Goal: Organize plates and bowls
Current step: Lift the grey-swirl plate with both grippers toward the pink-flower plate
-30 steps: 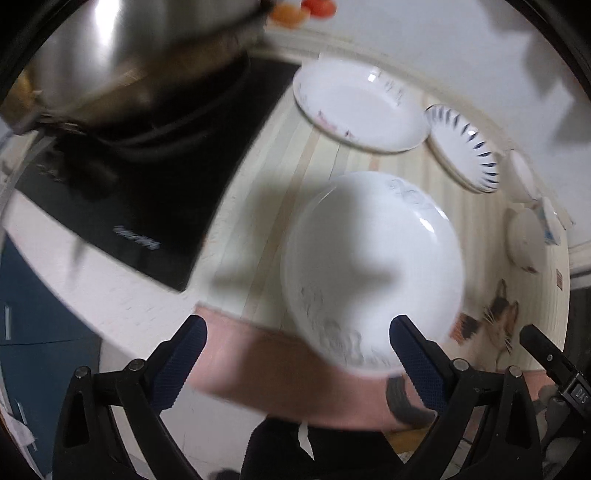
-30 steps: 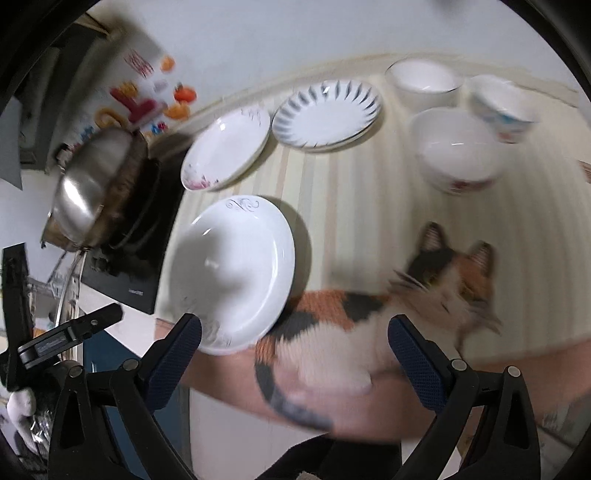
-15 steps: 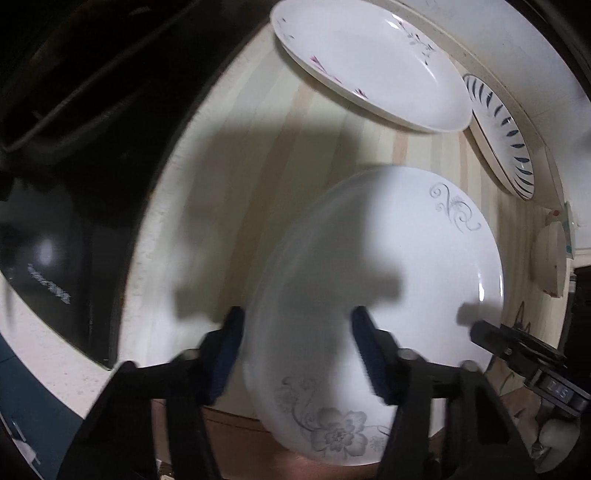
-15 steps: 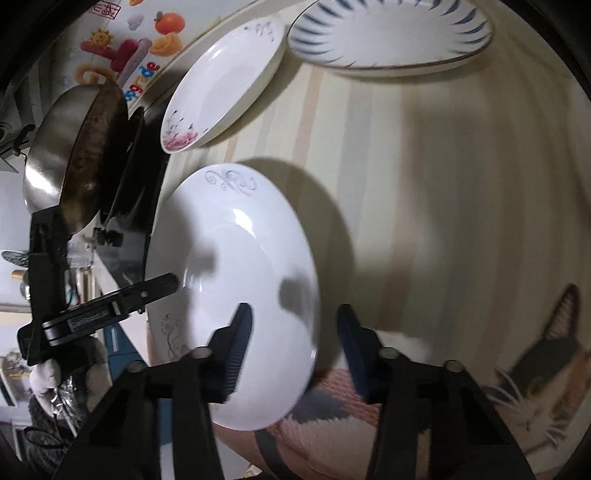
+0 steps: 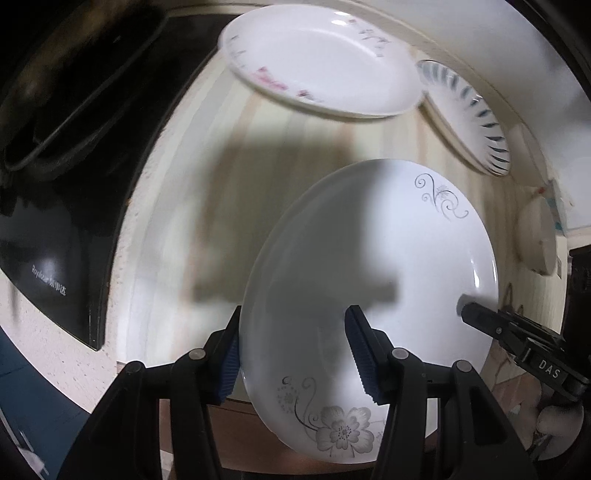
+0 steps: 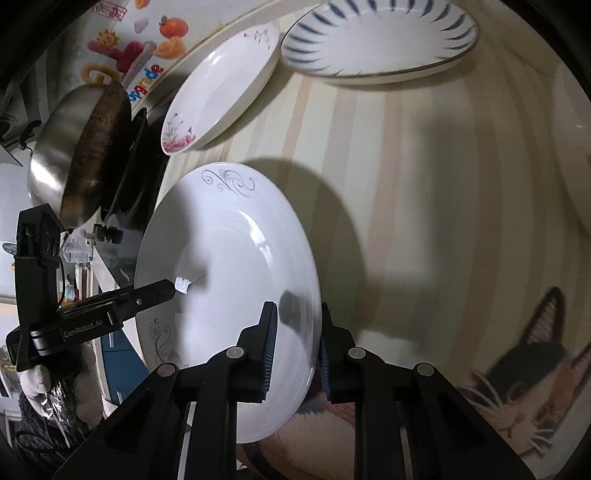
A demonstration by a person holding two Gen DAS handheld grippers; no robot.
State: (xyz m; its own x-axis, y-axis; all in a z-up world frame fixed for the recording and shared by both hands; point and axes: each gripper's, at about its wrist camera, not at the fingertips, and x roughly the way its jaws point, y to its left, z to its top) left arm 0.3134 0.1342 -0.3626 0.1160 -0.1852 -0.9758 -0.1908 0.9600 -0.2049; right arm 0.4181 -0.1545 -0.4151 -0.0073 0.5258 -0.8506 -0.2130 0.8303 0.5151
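A white plate with grey flower print (image 5: 373,280) (image 6: 229,280) lies on the striped mat. My left gripper (image 5: 295,354) straddles its left rim, one finger under the edge, one on top. My right gripper (image 6: 295,350) clamps its right rim between both pads. Each gripper also shows in the other's view, the right gripper (image 5: 517,339) and the left gripper (image 6: 110,306). Behind lie a pink-flower plate (image 5: 317,59) (image 6: 221,96) and a blue-striped plate (image 5: 469,114) (image 6: 380,33).
A black induction hob (image 5: 55,206) with a steel wok (image 6: 77,155) stands to the left. A white bowl (image 5: 535,236) sits at the right by the wall. The mat has a cat picture (image 6: 528,373) near the front edge.
Both grippers came down and forward onto the near plate and narrowed from wide open, closing over its left and right rims.
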